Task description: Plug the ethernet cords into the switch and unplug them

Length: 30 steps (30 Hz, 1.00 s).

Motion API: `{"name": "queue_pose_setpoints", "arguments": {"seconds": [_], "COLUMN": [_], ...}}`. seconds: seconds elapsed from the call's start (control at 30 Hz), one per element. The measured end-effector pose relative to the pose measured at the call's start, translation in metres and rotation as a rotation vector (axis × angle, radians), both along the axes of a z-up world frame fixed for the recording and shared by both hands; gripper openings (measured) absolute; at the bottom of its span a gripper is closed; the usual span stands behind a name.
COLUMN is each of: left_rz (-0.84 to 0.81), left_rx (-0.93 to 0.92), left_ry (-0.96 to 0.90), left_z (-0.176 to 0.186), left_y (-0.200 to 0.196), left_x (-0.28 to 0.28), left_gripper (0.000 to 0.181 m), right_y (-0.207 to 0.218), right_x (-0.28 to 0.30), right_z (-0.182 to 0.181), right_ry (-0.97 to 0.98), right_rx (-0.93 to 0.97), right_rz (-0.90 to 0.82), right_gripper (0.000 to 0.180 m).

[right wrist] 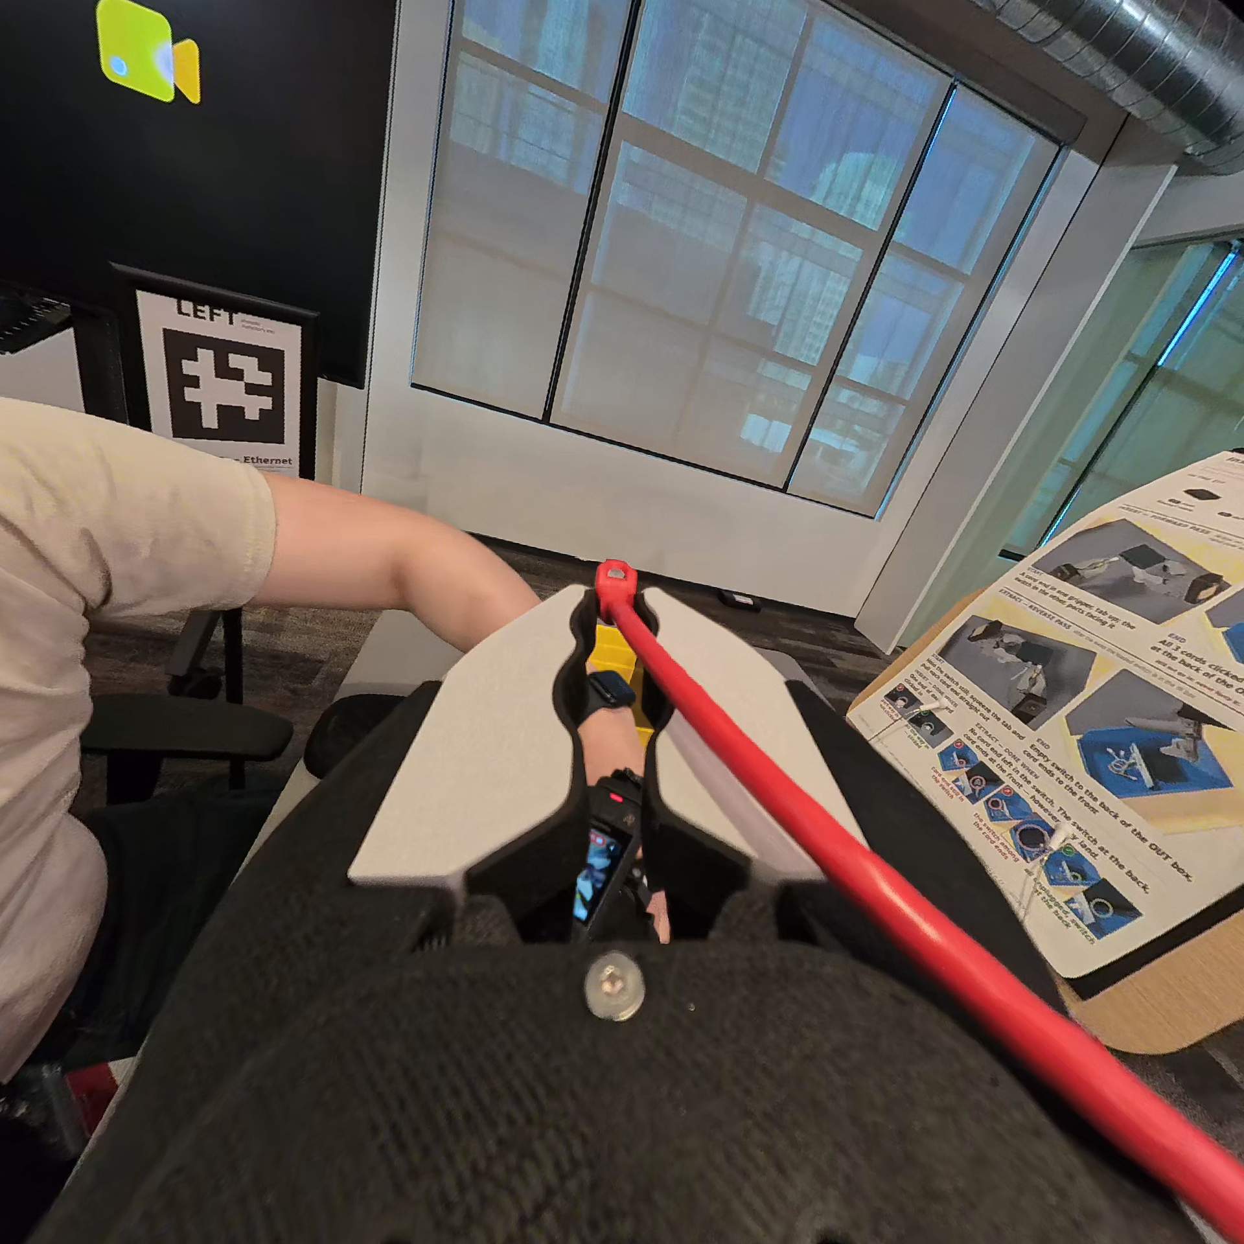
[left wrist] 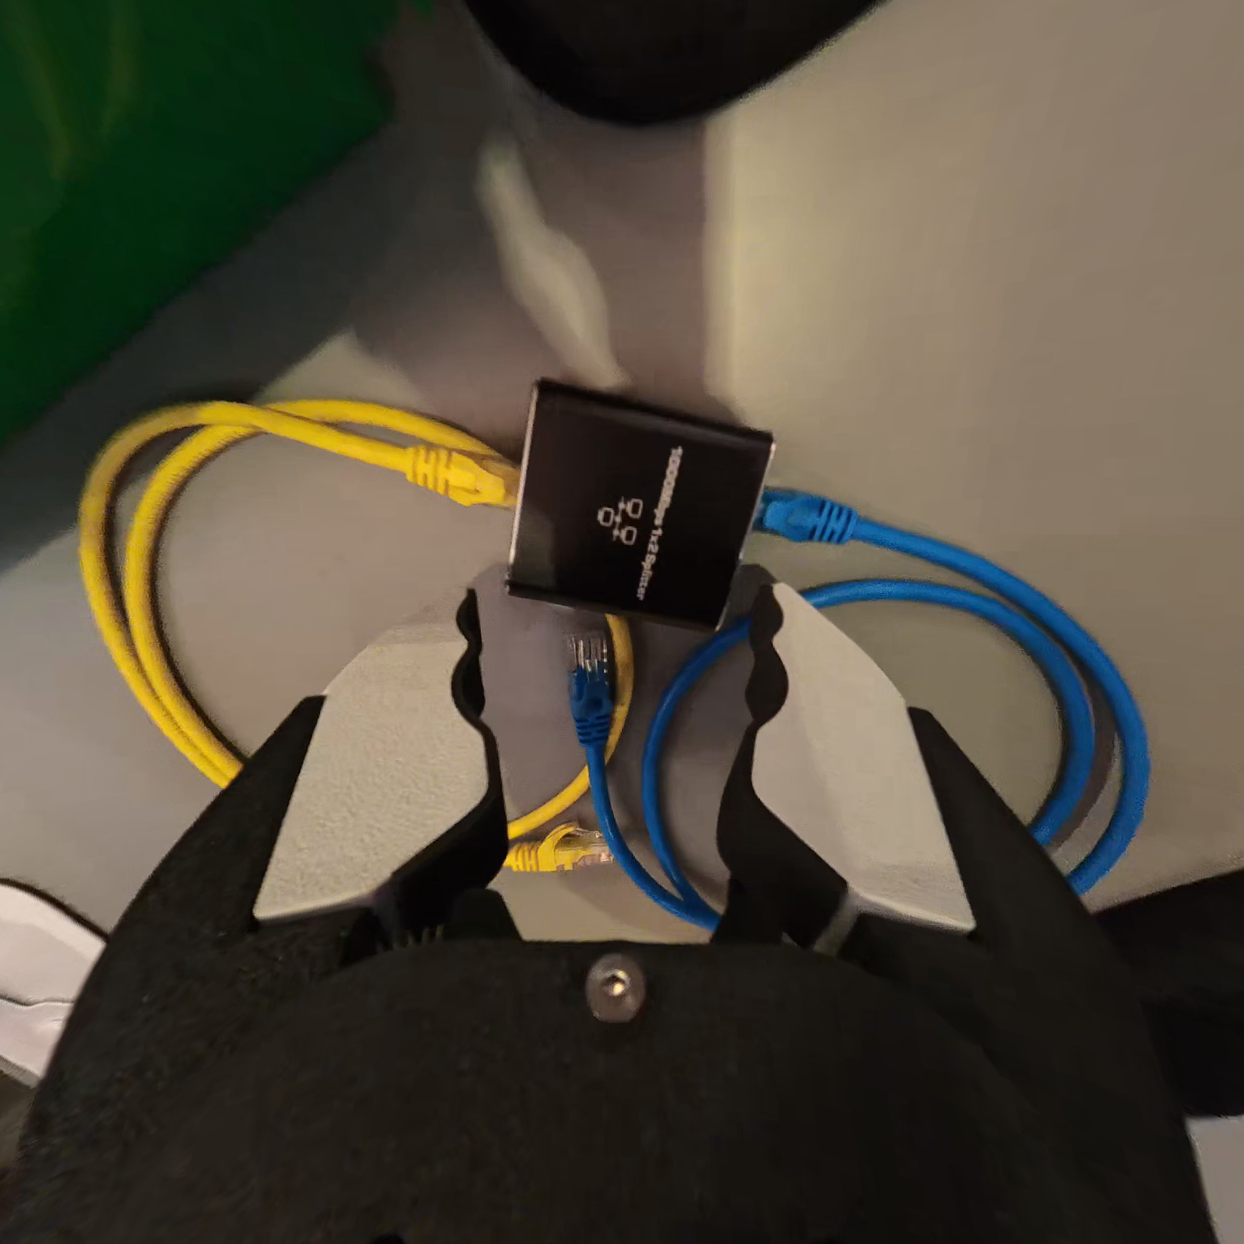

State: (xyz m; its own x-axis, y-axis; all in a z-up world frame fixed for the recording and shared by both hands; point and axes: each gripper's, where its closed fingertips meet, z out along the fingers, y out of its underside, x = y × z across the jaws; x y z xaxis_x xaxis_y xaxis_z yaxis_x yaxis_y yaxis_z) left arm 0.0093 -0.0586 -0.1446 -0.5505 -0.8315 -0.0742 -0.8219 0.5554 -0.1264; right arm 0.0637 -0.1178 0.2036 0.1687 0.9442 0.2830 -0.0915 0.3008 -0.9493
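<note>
A small black box-shaped switch (left wrist: pixel 639 505) lies on a pale grey table (left wrist: pixel 942 303). A yellow ethernet cord (left wrist: pixel 464 471) is plugged into its left side and a blue ethernet cord (left wrist: pixel 801 518) into its right; each cord's other end lies loose nearby. The left gripper (left wrist: pixel 616 606) hovers just short of the switch, jaws wide apart and holding nothing. The right gripper (right wrist: pixel 614 592), raised well away, is clamped on the plug end of a thick red ethernet cord (right wrist: pixel 875 875). Judging by this, two cords are in, the red one remains, and the unplugging is yet to come.
</note>
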Motion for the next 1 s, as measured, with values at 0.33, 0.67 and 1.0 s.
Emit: {"name": "queue_pose_setpoints", "arguments": {"seconds": [0.33,0.67,1.0], "left_rz": [0.055,0.146,0.975], "left_rx": [-0.050,-0.034,0.008], "left_ry": [-0.062,-0.059,-0.219], "left_z": [-0.013,-0.013,0.005], "left_y": [-0.013,-0.014,0.003], "left_x": [0.002,0.009,-0.019], "left_gripper": [0.067,0.068,0.068], "right_y": [0.006,0.009,0.008], "right_x": [-0.008,-0.015,-0.013], "right_z": [-0.005,-0.010,-0.007], "right_ry": [-0.030,-0.053,-0.039], "right_rx": [-0.008,-0.016,-0.017], "right_rz": [-0.001,0.000,0.004], "right_gripper": [0.011,0.011,0.011]}}
